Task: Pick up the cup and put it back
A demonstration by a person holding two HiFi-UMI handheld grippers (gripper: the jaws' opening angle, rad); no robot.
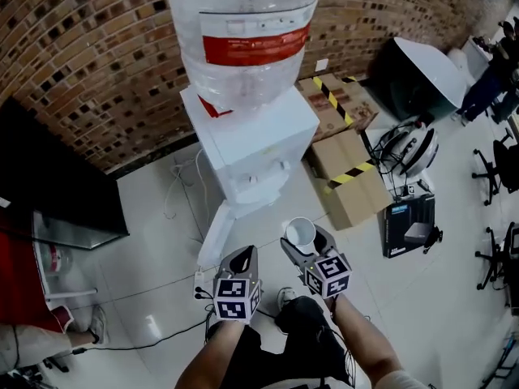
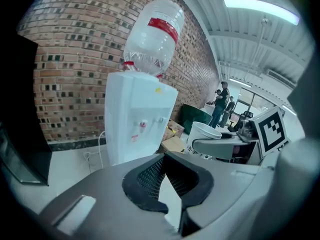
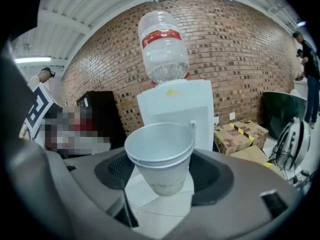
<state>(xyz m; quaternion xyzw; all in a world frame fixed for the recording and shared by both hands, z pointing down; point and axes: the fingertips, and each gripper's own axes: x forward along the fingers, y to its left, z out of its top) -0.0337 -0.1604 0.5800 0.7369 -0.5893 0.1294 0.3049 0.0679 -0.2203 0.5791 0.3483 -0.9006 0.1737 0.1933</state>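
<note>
Right gripper (image 1: 304, 243) hangs above the floor in front of the white water dispenser (image 1: 255, 148), which carries a clear bottle (image 1: 243, 39) upended on top. Its jaws are spread wide and pinch an upright, empty white cup (image 3: 160, 156). Left gripper (image 1: 240, 259), just beside it, is pressed together on nothing.

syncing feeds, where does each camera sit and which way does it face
head view: on the head, looking steeply down at the water dispenser; forearms, left gripper, right gripper show
left gripper view: on that gripper, facing the dispenser past its empty jaws
right gripper view: on that gripper, facing the dispenser; its jaws hold the cup
shared: all show dispenser and cup
</note>
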